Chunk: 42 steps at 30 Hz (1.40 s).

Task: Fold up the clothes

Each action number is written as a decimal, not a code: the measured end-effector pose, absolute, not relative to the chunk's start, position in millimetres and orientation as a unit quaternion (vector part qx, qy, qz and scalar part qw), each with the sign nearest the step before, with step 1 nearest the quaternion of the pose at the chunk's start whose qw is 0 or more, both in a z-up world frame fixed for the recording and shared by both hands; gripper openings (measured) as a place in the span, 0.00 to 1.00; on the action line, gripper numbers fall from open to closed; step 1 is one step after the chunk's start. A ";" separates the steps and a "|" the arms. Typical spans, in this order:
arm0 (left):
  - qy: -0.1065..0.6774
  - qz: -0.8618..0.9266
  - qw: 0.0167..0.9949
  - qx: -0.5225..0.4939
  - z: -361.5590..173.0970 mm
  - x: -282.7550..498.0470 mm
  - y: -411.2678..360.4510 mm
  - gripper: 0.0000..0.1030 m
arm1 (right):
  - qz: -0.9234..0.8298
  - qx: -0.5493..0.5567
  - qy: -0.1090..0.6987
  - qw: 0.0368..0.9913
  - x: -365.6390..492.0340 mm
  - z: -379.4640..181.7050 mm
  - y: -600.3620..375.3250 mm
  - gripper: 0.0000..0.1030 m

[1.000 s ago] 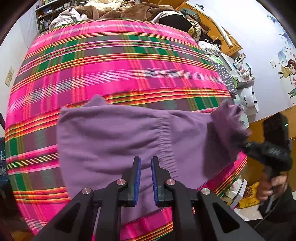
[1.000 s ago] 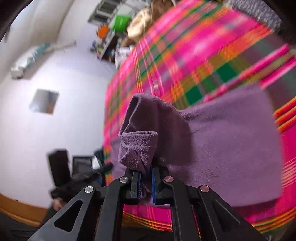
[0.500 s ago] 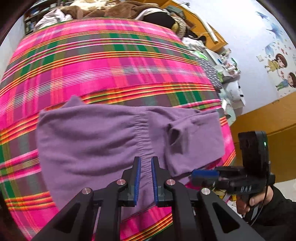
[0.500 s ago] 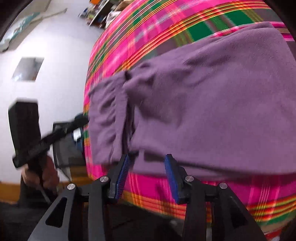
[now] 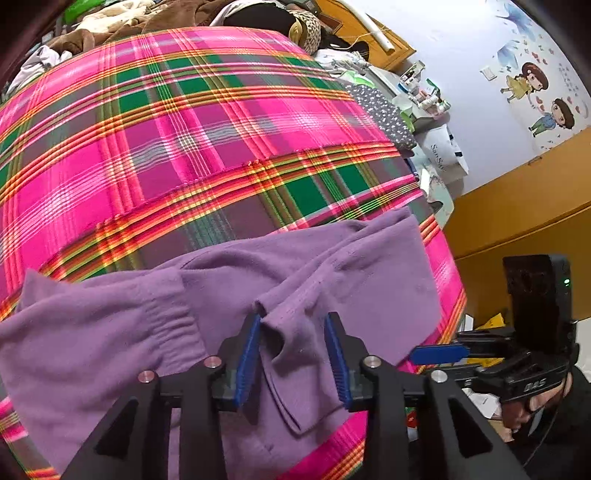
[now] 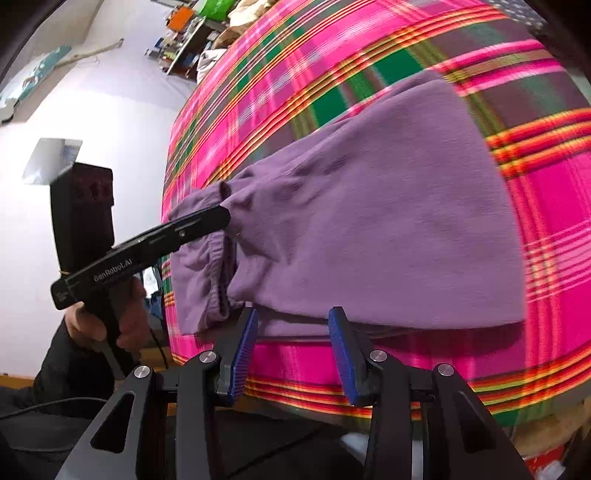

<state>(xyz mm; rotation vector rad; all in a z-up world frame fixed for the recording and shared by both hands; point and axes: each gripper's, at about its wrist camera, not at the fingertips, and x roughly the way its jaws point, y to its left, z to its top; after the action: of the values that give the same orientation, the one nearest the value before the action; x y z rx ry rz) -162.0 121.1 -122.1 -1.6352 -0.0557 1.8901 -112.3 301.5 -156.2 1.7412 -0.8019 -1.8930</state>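
Left wrist view: my left gripper (image 5: 293, 356) has its jaws wide apart, straddling a loose flap of the purple garment (image 5: 110, 332) low in frame on the bed (image 5: 184, 129). My right gripper (image 6: 291, 352) gapes empty at the hem. Closing now could pinch one layer and drag the fold askew.

This is a lived-in home bedroom. Ahead of the left gripper stretches a bed under a pink, green and orange plaid cotton sheet (image 5: 207, 122), with a heap of brown and cream blankets and clothes (image 5: 147, 18) piled at its far end. To the right of that tool, a white wall carries cartoon stickers of two children (image 5: 539, 96) above orange wooden panelling (image 5: 517, 210), and small white bottles and boxes (image 5: 424, 96) crowd a bedside surface. Far ahead of the right gripper, cluttered open shelves (image 6: 188, 37) stand against the wall.
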 end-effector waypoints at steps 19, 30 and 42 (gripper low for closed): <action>-0.075 0.729 0.260 -0.629 -136.0 -173.6 105.6 0.13 | -0.717 0.605 -0.288 0.193 -129.7 -141.3 360.3 0.41; -0.091 0.742 0.237 -0.620 -103.4 -159.9 98.6 0.18 | -0.743 0.611 -0.209 0.177 -176.8 -153.4 360.6 0.26; -0.072 0.765 0.203 -0.607 -83.7 -137.4 101.5 0.18 | -0.754 0.608 -0.161 0.188 -204.9 -157.6 365.0 0.10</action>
<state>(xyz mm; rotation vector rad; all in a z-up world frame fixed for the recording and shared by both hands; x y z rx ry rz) -137.4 101.5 -83.7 -1.6942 -0.2009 2.1355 -204.9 365.0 -157.6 1.7117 -0.4543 -2.1214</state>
